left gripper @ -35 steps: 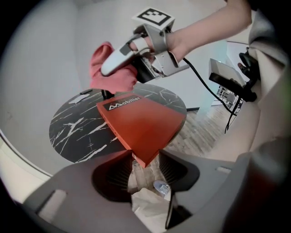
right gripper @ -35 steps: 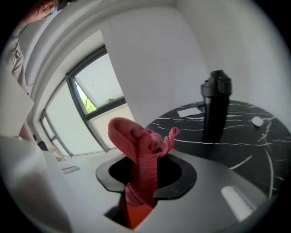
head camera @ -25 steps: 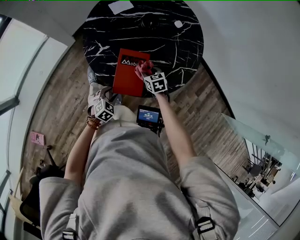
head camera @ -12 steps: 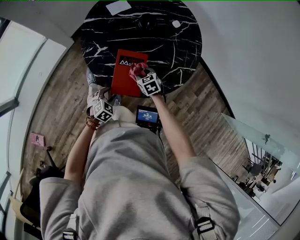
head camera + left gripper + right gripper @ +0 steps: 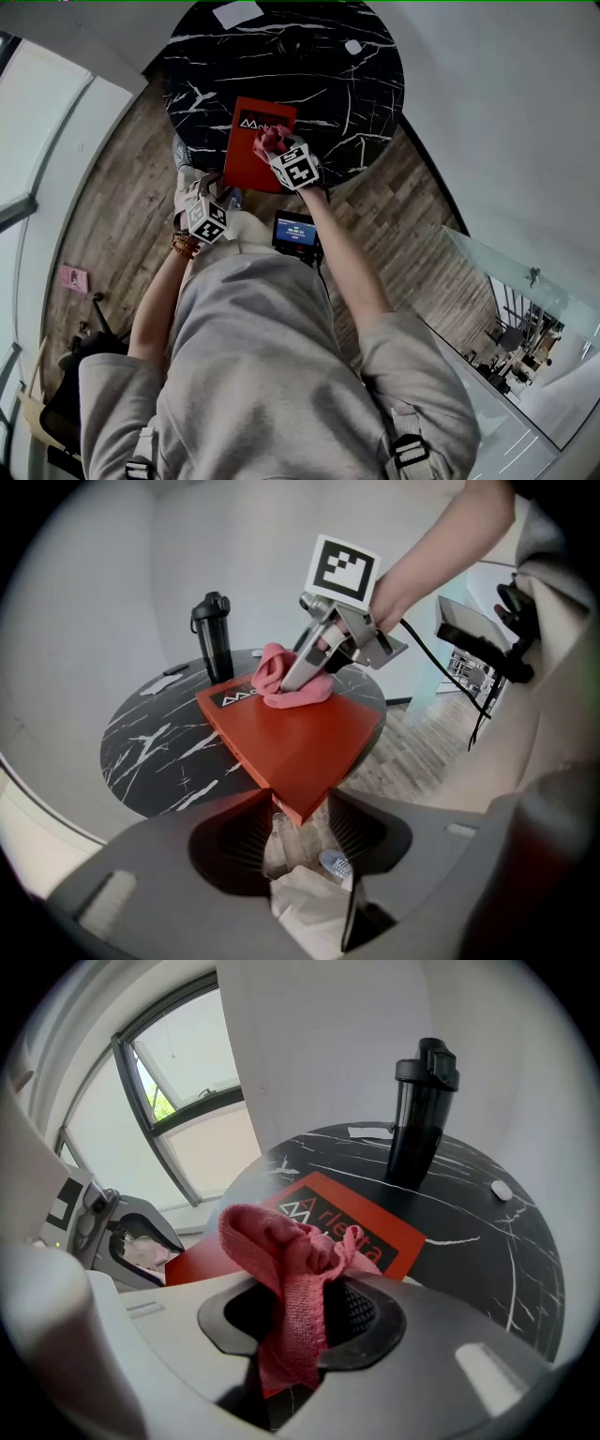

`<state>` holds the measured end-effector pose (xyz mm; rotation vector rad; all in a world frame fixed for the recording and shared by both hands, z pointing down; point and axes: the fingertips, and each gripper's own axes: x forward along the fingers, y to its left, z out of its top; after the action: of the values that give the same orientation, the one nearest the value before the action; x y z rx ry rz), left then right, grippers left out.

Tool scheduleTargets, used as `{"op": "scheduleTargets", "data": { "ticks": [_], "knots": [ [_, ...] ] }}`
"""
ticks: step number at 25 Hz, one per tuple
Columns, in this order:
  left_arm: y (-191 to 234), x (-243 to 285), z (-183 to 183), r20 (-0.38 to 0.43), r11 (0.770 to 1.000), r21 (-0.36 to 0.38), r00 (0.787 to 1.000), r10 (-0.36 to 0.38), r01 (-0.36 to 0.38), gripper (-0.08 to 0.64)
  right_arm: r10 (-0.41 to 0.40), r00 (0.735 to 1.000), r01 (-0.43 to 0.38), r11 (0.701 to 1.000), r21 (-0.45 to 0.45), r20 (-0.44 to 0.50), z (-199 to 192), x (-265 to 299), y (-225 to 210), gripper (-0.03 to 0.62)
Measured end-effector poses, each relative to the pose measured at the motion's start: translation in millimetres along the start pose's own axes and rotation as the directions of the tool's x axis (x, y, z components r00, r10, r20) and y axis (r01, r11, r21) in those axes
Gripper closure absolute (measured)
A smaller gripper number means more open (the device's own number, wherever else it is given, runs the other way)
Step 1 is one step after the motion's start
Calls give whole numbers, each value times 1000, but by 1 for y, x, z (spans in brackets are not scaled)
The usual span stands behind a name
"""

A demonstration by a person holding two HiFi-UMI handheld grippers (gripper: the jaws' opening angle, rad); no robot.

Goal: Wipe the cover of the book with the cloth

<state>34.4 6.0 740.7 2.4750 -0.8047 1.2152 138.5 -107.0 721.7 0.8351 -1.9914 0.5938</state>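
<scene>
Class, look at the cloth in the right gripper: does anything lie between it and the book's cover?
Nothing visible does. The cloth, clamped in the right gripper, rests on the cover of the book by its title band. The bottle stands behind, off the book.

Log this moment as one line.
right gripper: shut on pink knitted cloth | cloth: pressed on red rectangular book | left gripper: jaws apart, book's near corner between them

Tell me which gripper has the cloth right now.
The right gripper: its jaws are shut on the pink cloth, pressed on the red book. The left gripper has only the book's near corner between its jaws, no cloth.
</scene>
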Motion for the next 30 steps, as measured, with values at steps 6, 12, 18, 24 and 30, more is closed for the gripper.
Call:
{"op": "scheduleTargets", "data": {
  "ticks": [6,12,18,24,30],
  "knots": [
    [-1,-1,0,2,1000,-1,1000,4,-4,374,21,1000,-21,1000,0,-4,3,1,10,448],
    [-1,-1,0,4,1000,-5,1000,3,-3,374,33,999,-32,999,8,-6,3,4,14,448],
    [0,0,0,7,1000,-8,1000,1,-1,374,49,999,-49,999,20,-13,3,5,19,448],
    [1,-1,-2,5,1000,-9,1000,4,-4,374,79,997,-79,997,17,-17,7,8,31,448],
    [0,0,0,8,1000,-5,1000,5,-5,374,96,995,-96,995,15,-19,7,8,36,448]
  ]
}}
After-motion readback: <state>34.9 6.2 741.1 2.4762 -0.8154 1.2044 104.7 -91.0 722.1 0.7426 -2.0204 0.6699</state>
